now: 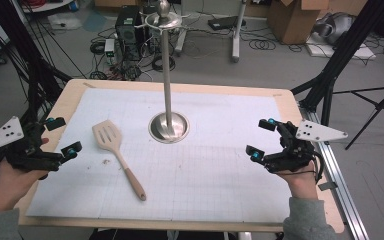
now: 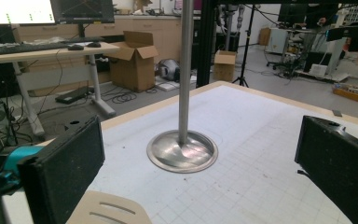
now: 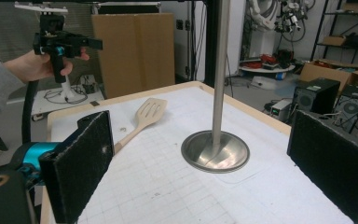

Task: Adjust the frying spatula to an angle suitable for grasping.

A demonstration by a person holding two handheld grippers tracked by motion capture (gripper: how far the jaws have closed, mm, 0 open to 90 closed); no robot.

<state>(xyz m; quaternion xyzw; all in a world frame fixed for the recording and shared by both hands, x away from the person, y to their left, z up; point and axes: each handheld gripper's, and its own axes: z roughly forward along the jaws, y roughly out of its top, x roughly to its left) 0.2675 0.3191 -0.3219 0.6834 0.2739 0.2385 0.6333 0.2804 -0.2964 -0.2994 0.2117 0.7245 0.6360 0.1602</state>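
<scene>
A wooden slotted spatula (image 1: 116,152) lies flat on the white grid mat (image 1: 205,165), left of centre, handle toward the near edge; it also shows in the right gripper view (image 3: 145,116) and its blade at the bottom of the left gripper view (image 2: 109,210). A tall metal stand (image 1: 168,75) with a round base (image 2: 182,150) rises at the middle of the mat (image 3: 215,150). My left gripper (image 1: 62,135) hovers at the table's left edge, open and empty. My right gripper (image 1: 261,138) hovers over the right side, open and empty.
The wooden table (image 1: 300,150) carries the mat. Behind it on the floor are cables, a computer tower (image 1: 128,30) and cardboard boxes (image 1: 295,17). Black tripod legs (image 1: 345,55) stand to the right, a dark frame to the left.
</scene>
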